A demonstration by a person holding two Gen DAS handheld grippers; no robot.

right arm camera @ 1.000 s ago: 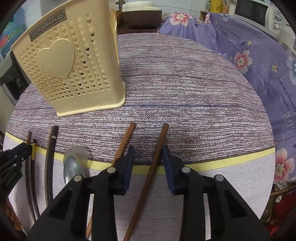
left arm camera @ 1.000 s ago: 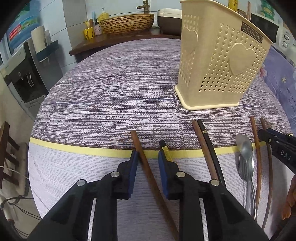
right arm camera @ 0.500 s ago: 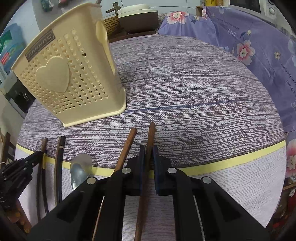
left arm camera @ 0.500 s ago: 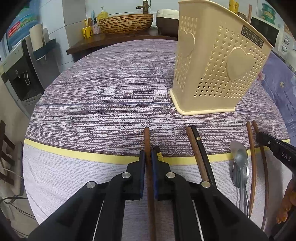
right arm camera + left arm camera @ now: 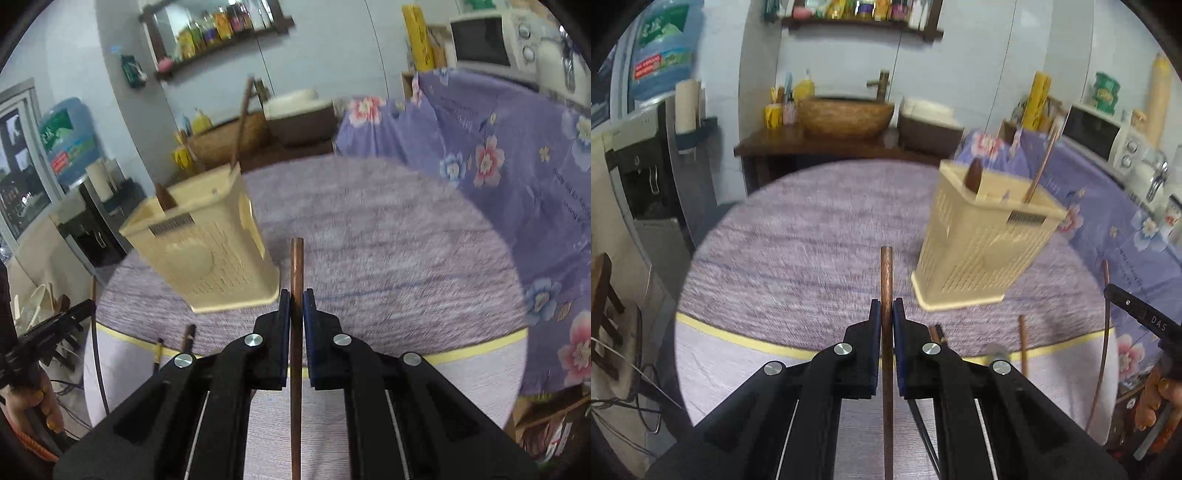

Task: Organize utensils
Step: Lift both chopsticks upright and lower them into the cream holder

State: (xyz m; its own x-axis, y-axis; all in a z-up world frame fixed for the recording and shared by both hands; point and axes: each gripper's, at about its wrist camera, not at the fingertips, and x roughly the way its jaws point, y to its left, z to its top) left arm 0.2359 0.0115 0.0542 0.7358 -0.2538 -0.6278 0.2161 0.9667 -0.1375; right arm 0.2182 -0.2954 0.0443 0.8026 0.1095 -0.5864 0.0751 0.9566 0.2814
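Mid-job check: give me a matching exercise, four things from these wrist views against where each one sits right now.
Things:
1. brown chopstick
2. basket
3. woven bowl
4. microwave

Places:
A. on the dark wooden counter behind the table
B. standing on the purple tablecloth, with utensils poking out of its top
C. clamped between the pads of the left tongs
D. at the back right, behind the floral cloth

Pairs: 1-C, 2-B, 3-A, 4-D
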